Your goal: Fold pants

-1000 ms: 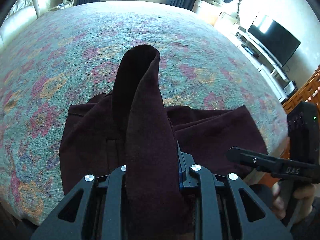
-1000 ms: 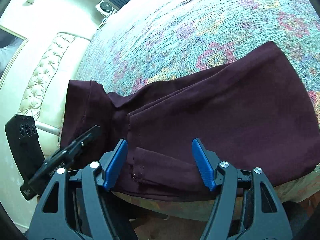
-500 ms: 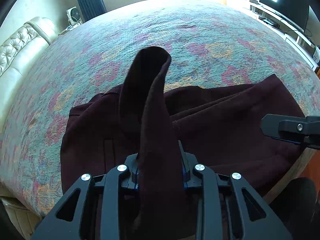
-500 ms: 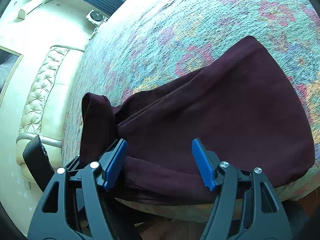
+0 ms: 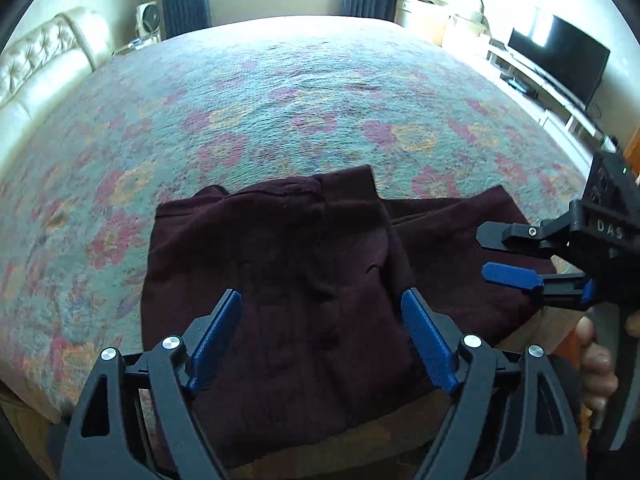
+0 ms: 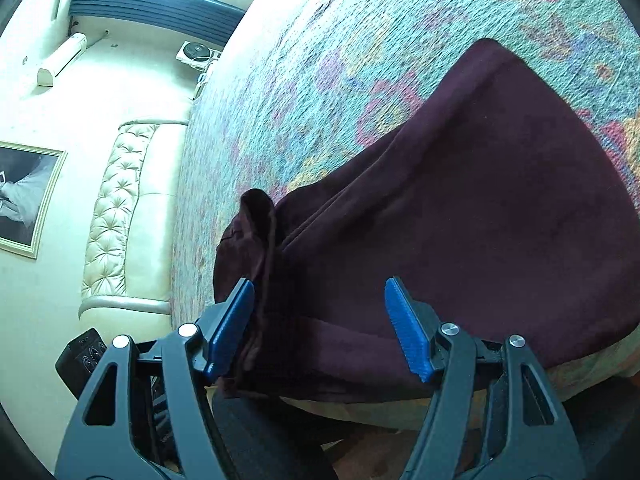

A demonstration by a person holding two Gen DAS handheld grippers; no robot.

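Item 1, my left gripper [image 5: 320,340]: jaws spread wide, the 2 blue pads [image 5: 216,332] apart and holding nothing, hovering above the near edge of the bed [image 5: 280,92]. Item 2, my right gripper [image 6: 320,328]: jaws likewise parted, nothing clamped; in the left wrist view it shows at the right side [image 5: 516,256], its 2 fingers apart over the right part of the cloth, with my hand [image 5: 596,364] on the handle below. Item 3, the pants [image 5: 288,280]: dark maroon, lying folded in layers at the near edge of the bed, the front portion hanging slightly over that edge. The left part forms a thicker stacked block; a flatter section extends to the right. In the right wrist view the pants [image 6: 480,208] spread broad across the bed's near edge, and 1 raised fold of fabric [image 6: 260,216] stands up just beside my left pad; I cannot tell whether it touches. Item 4, the bed cover: floral pattern in teal, pink and yellow. Item 5, surroundings: a cream tufted headboard [image 5: 44,60] at the left edge, a dark television [image 5: 560,60] at the far right, a framed picture [image 6: 24,200] on the wall.
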